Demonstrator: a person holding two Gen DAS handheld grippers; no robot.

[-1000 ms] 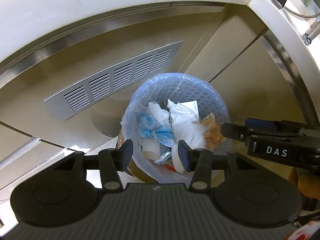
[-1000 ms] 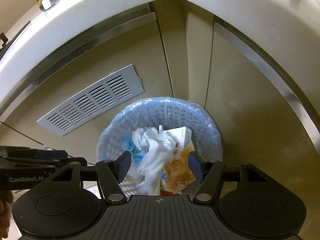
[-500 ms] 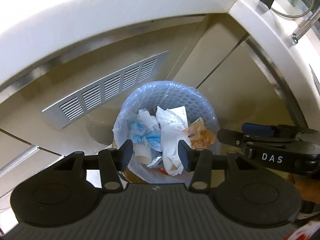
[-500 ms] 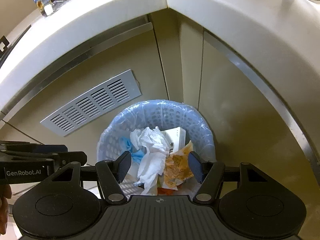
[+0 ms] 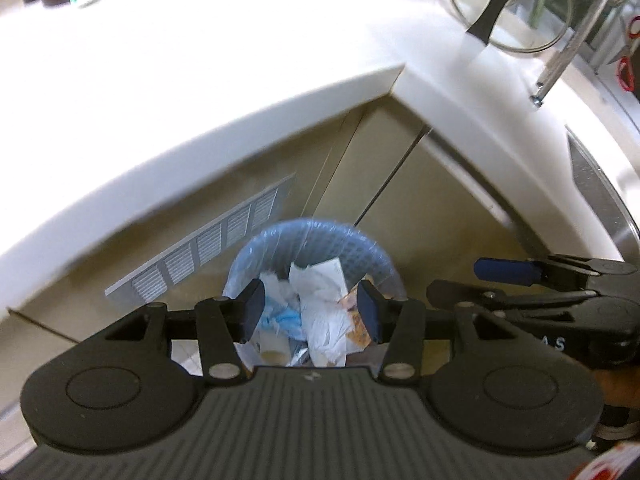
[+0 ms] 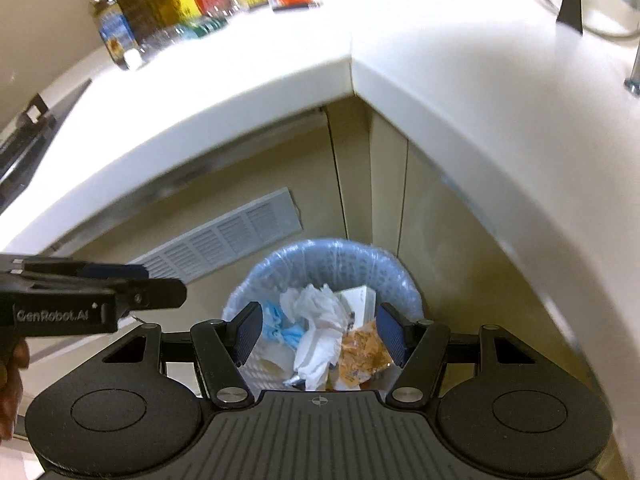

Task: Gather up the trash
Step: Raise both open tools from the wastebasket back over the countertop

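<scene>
My left gripper [image 5: 310,312] has its fingers [image 5: 251,310] part-open with nothing between them, and my right gripper [image 6: 320,334] stands a little wider, also empty. Neither touches anything; both hang above the waste basket [image 5: 362,246], which sits low in the middle of each frame, on the floor in the corner under the tabletop [image 5: 200,92].

The basket is lined with a thin blue bag [image 6: 406,280] and is heaped with crumpled tissue [image 6: 316,308], a blue scrap [image 6: 280,328] and an orange wrapper [image 6: 360,350].

What worries me: the tissue stands at or above the rim, so if I pinch the liner on only one side and lift, I judge the bag would tilt and spill the loose pieces onto the floor. The film looks thin; a hard pinch or a jerk might tear it. If I close on tissue instead of the bag edge, I'd lift only a scrap. The tabletop edge overhangs close above in the upper half of both frames, and my two grippers sit side by side, so a careless swing could knock one against the other or the edge
</scene>
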